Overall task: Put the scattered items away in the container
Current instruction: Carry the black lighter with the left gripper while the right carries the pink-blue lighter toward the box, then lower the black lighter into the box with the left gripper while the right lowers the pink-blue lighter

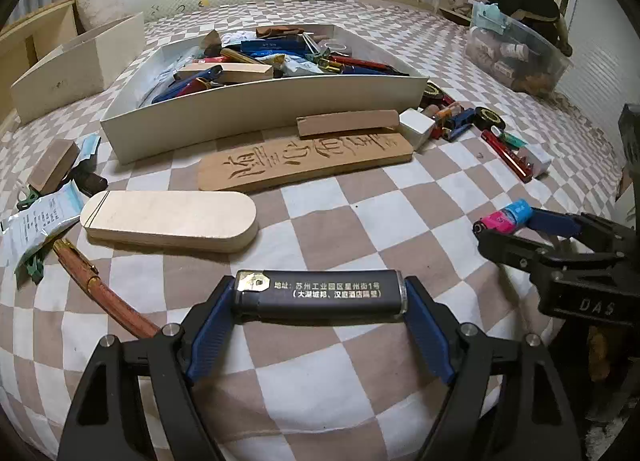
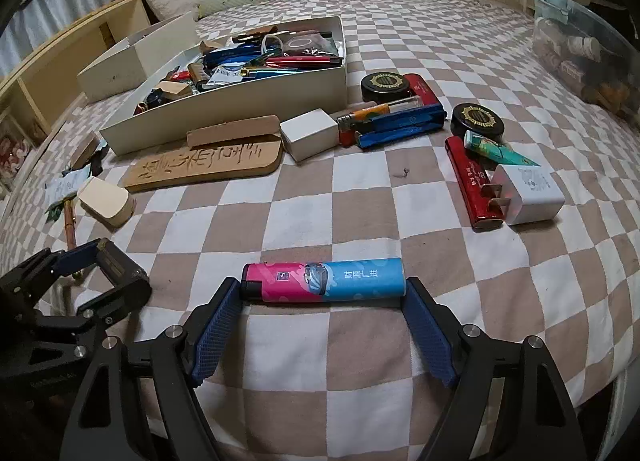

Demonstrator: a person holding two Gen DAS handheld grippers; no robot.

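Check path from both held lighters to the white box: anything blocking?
Left hand-held gripper holds the black lighter; right hand-held gripper holds the pink-blue lighter. The carved board and wood strip lie flat before the box, whose near wall stands up. Lifted over, nothing visible blocks.

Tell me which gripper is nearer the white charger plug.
Right. The right gripper, clamping the pink-blue lighter, sits nearer the white charger plug; the left gripper sits farther left.
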